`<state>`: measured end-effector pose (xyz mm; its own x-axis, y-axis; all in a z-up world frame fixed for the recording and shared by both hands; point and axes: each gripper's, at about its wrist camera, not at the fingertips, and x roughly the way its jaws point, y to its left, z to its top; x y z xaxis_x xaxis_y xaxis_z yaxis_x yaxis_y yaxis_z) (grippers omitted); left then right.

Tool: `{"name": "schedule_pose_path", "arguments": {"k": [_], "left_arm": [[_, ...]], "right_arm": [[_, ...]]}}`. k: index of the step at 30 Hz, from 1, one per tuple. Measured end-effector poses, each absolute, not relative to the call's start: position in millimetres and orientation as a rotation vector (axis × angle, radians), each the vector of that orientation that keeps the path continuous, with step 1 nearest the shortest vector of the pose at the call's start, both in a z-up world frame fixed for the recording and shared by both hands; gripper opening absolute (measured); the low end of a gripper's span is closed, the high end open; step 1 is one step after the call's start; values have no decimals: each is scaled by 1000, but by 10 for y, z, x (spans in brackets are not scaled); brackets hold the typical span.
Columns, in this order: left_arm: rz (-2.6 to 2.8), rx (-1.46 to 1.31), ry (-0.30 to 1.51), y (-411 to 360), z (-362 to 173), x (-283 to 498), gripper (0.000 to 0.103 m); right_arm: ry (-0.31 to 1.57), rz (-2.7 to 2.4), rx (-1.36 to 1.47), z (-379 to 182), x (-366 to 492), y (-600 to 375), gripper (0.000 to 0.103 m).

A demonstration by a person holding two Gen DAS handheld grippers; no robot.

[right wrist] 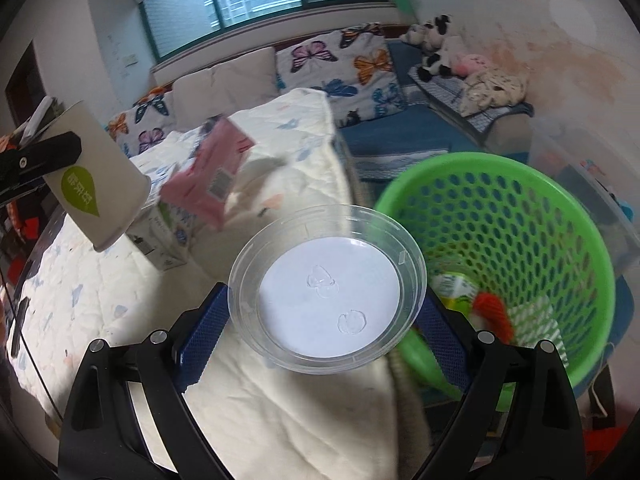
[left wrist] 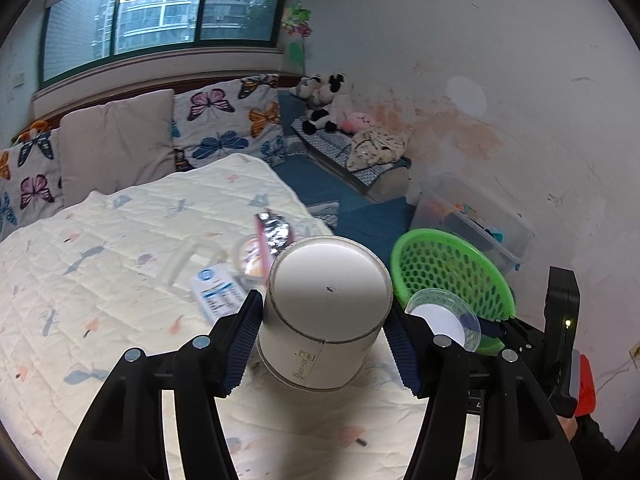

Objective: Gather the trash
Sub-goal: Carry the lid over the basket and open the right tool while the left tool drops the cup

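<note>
Green perforated basket point(right wrist: 520, 216), white paper cup point(left wrist: 328, 312)

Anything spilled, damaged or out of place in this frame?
Nothing spilled or damaged. Litter lies on the quilted bed: a pink foil-lined wrapper and a blue-and-white carton, not in the green mesh basket.

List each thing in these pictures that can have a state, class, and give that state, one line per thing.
Left hand-held gripper: shut on the paper cup.
Paper cup: held, base toward the camera.
Right hand-held gripper: shut on the clear plastic lid.
Clear plastic lid: held beside the basket.
Green basket: upright, partly filled with trash.
Pink packet: lying on the bed.
</note>
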<state>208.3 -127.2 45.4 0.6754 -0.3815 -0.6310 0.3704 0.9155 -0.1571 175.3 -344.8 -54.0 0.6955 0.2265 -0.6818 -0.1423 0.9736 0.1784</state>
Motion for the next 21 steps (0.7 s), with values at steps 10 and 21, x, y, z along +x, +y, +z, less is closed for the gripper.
{"name": "schedule_pose_path", "arguments": {"k": [10,21], "left_arm": [[-479,12,739,-1707,420,2204,58],[-533,43,752,-2109,401,2341,58]], "right_arm": [[790,112,148,-595,1749,-3890,90],[827,17,182,-736,1813,-4341,92]]}}
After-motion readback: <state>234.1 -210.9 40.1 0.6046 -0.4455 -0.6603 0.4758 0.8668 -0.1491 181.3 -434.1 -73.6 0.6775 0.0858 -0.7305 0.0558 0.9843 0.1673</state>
